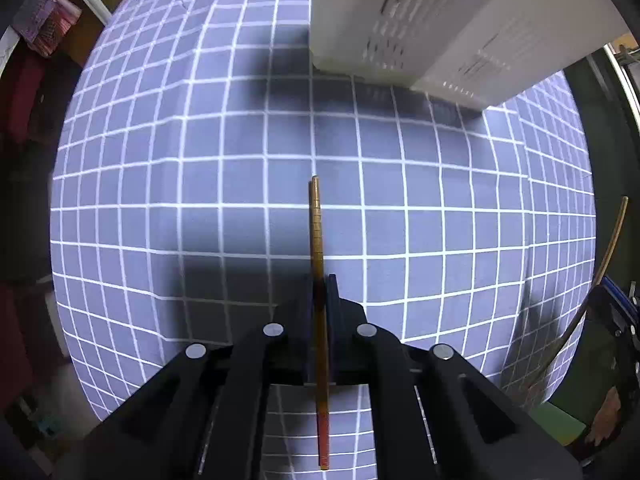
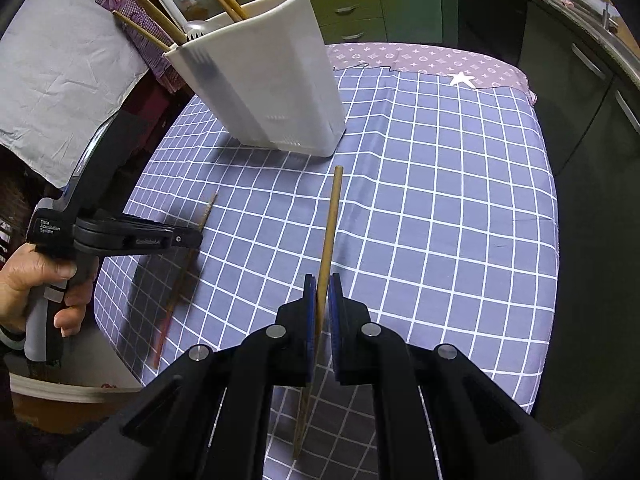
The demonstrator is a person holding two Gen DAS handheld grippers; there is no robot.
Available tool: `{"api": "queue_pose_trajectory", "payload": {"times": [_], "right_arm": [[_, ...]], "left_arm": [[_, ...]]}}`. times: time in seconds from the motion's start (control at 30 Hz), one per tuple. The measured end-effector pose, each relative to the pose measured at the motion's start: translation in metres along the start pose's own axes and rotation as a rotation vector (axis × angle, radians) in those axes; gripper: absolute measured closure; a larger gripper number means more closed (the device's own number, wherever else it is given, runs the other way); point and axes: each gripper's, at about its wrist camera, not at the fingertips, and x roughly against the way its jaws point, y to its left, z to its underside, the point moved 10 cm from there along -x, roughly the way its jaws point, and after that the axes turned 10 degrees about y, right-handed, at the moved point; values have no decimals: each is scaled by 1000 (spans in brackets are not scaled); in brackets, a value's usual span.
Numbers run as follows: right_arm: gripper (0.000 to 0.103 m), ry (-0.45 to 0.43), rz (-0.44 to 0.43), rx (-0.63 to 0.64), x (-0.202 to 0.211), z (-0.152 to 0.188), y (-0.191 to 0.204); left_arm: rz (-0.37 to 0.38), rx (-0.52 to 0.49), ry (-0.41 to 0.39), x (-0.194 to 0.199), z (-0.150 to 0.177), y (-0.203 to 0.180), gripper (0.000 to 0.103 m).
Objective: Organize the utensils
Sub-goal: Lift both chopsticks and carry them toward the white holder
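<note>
Your left gripper (image 1: 320, 280) has its fingers clamped on a chopstick (image 1: 318, 240) lying flat on the desk (image 1: 440, 220); the right gripper (image 2: 320, 280) grips another chopstick (image 2: 330, 224). Both long axes point toward the white holder (image 2: 260, 80) near the desk's far left corner.

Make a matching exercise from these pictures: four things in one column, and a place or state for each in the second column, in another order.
1. left gripper
2. right gripper
3. white holder
4. checked cloth

a. stands on the cloth, utensils inside
b. shut on a plain wooden chopstick
c. covers the table
d. shut on a red-ended chopstick

Pairs: 1-d, 2-b, 3-a, 4-c
</note>
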Motion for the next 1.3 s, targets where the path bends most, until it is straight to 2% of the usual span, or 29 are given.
{"api": "queue_pose_trajectory", "payload": {"times": [0.23, 0.37, 0.43, 0.53, 0.6, 0.77, 0.93, 1.2, 1.27, 1.3], "right_arm": [[96, -55, 16, 15, 23, 1, 9], [96, -106, 37, 23, 43, 3, 15], [96, -104, 50, 30, 45, 5, 18], [95, -40, 79, 14, 28, 3, 13], [88, 17, 95, -18, 9, 1, 2], [88, 154, 243, -60, -30, -2, -37], [88, 214, 255, -107, -43, -3, -58], [87, 280, 272, -109, -62, 2, -63], [95, 269, 279, -109, -61, 3, -64], [96, 262, 284, -108, -60, 3, -63]], "left_arm": [[50, -55, -104, 38, 23, 8, 97], [70, -100, -205, 69, 37, 16, 97], [82, -111, -238, 80, 38, 25, 97], [102, -123, -270, 94, 36, 31, 97], [123, -129, -292, 103, 40, 32, 97], [132, -166, -370, 128, 50, 23, 97], [121, -221, -449, 148, 57, 14, 97], [104, -267, -493, 157, 59, 9, 97], [97, -275, -502, 157, 60, 8, 97], [96, -280, -505, 157, 60, 8, 97]]}}
